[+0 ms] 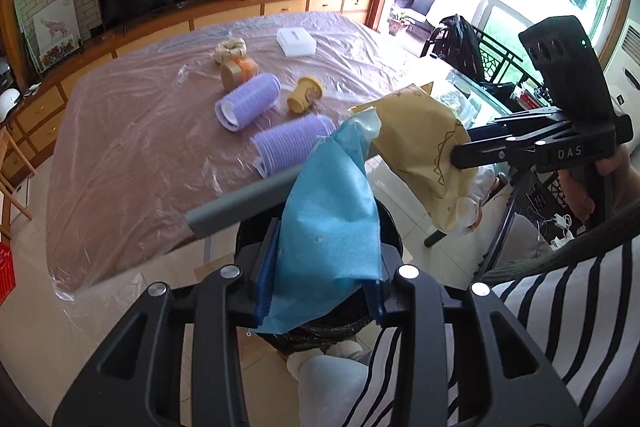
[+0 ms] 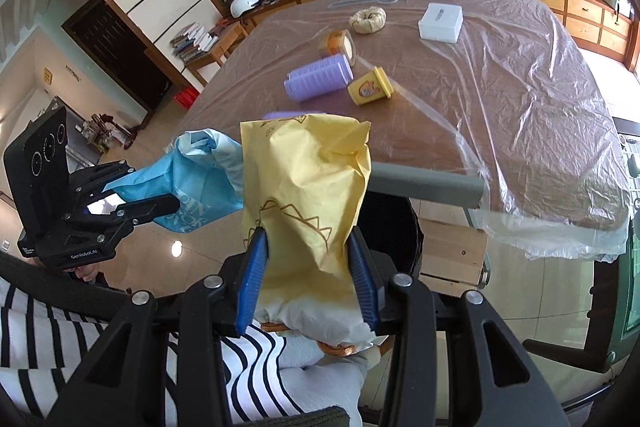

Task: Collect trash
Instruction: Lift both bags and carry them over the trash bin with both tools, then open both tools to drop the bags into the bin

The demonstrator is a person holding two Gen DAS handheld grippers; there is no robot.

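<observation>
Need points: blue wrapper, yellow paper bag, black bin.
blue wrapper (image 1: 332,211), left wrist view, middle of the flat blue sheet.
yellow paper bag (image 2: 304,187), right wrist view, centre of the crumpled face.
black bin (image 2: 394,227), right wrist view, dark inside wall.

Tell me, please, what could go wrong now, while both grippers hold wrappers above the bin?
1. The blue wrapper in the left gripper and the yellow wrapper in the right gripper hang close together; released at once, they may tangle.
2. The bin is mostly hidden under the wrappers, so a light wrapper could drift and miss it.
3. The table edge is close; a wrapper might catch on it.
</observation>
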